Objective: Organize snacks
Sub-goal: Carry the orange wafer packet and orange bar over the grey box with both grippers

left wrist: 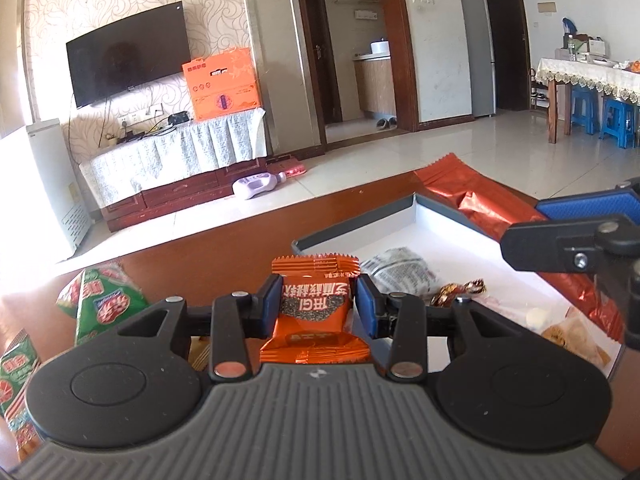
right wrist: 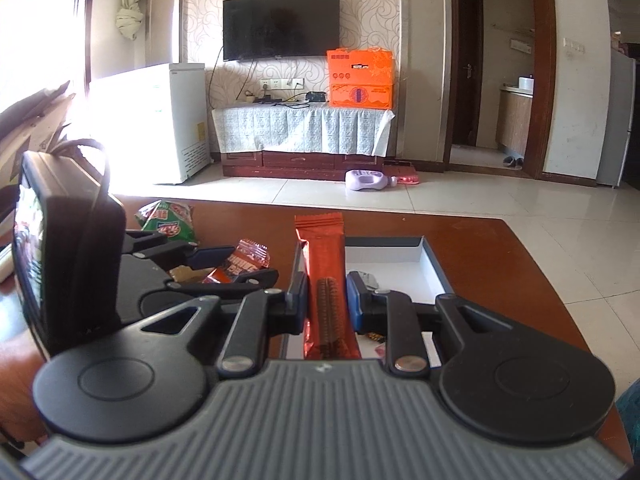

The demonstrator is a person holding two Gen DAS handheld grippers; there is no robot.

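Orange packet (left wrist: pixel 314 312) is pinched between the left gripper's (left wrist: pixel 316 306) blue pads, jaws partly closed on it, held above the table (left wrist: pixel 224 248) at the near edge of the white tray (left wrist: pixel 436 220). Red bar (right wrist: pixel 326 284) is clamped upright in the right gripper (right wrist: pixel 327 300) (jaws narrow), over the tray's left side. Green bags (left wrist: pixel 106 304) are seen left of the tray on the table; a few wrapped snacks (left wrist: pixel 400 274) lie inside it

bright daylight | window (right wrist: pixel 48 20) glare blown out at left | fisheye-bent edges | sharp
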